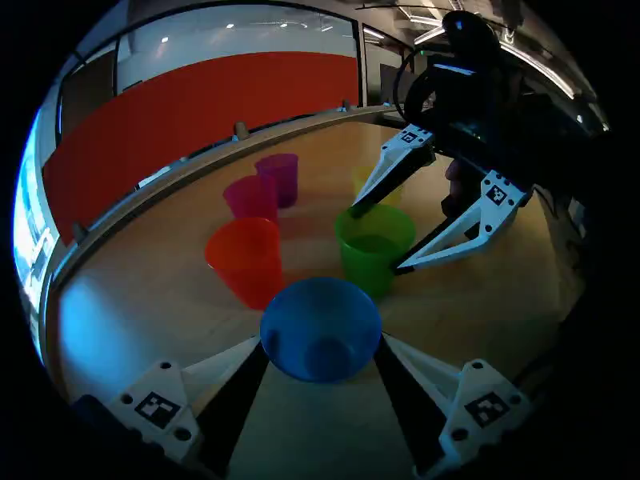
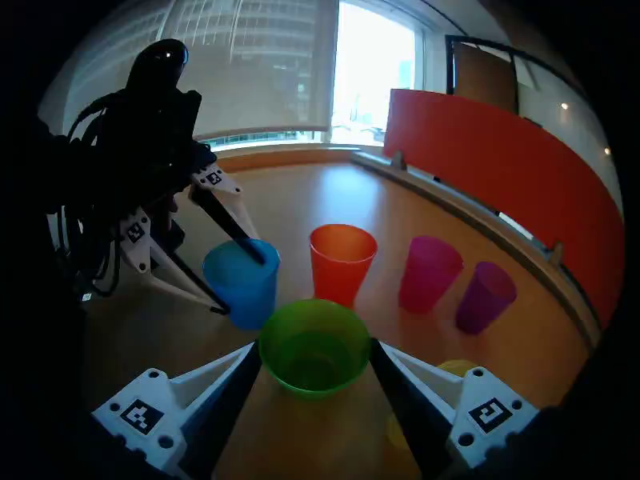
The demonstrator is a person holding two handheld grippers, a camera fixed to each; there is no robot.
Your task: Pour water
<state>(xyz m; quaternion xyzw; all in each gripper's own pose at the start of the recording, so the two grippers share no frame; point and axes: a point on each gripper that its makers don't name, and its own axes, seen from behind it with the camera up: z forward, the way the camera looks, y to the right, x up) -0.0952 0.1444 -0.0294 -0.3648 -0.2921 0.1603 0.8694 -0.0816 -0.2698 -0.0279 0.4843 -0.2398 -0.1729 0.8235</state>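
Currently the left gripper is closed on a translucent blue plastic cup, with both fingers pressing its wall below the rim. The right gripper is likewise clamped on a translucent green plastic cup. Both cups appear to stand upright on the pale wooden surface, just beside each other. The green cup seems to hold some liquid; the level in the blue cup cannot be judged.

Probable hazards:
- Wall collapse. Thin plastic flexes under finger pressure. Too much squeeze could buckle a cup and push water over the rim; too little could let it slip on lifting.
- Collision. An orange plastic cup stands just beside the held cups, with a pink plastic cup and a purple plastic cup behind it and a yellow plastic cup near the green one. A wide swing while tilting could topple any of them.
- Missed stream. Misaligned rims or a fast tilt would send water onto the surface
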